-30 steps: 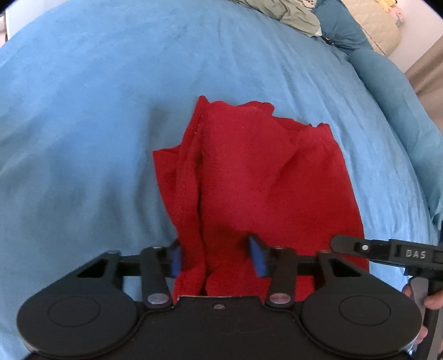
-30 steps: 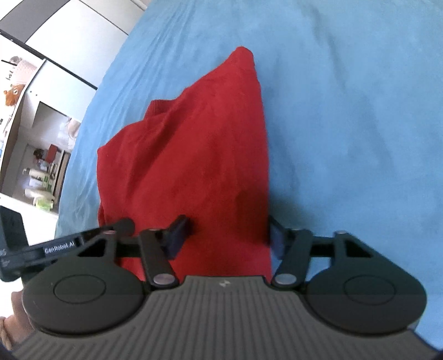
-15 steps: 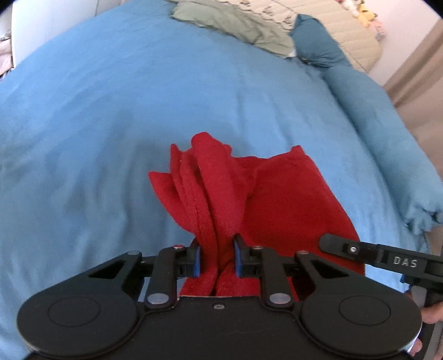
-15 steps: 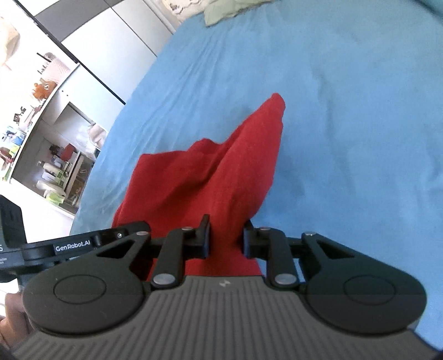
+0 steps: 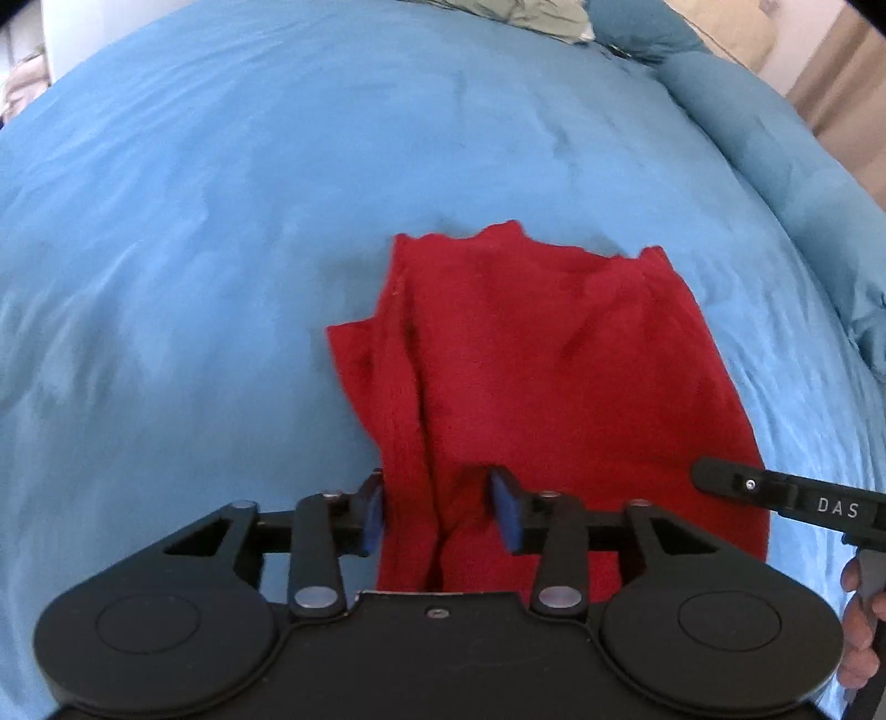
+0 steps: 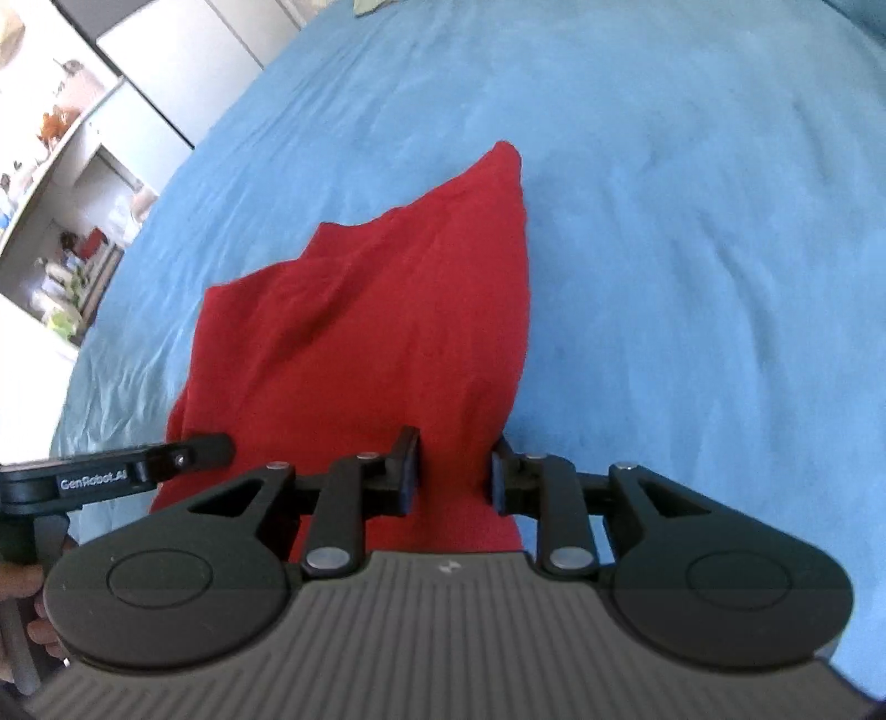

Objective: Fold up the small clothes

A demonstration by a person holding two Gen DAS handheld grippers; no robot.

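A small red garment [image 5: 542,365] lies on the blue bedspread [image 5: 221,249], folded over with bunched layers along its left edge. My left gripper [image 5: 437,507] is open, its blue pads either side of the near left edge of the cloth. In the right wrist view the same red garment [image 6: 387,310] runs away from me to a point. My right gripper [image 6: 454,471] is open with the near right edge of the cloth between its fingers. Each gripper shows in the other's view, the right one [image 5: 786,493] and the left one [image 6: 127,471].
A rolled blue duvet [image 5: 775,144] runs along the right side of the bed, with a green-grey cloth [image 5: 526,14] and a beige pillow [image 5: 720,27] at the head. White cupboards and shelves [image 6: 83,155] stand beyond the bed's left edge.
Half a second ago both grippers were shut on the cloth and held it lifted and bunched. Now both have opened and the garment lies flatter on the bed.
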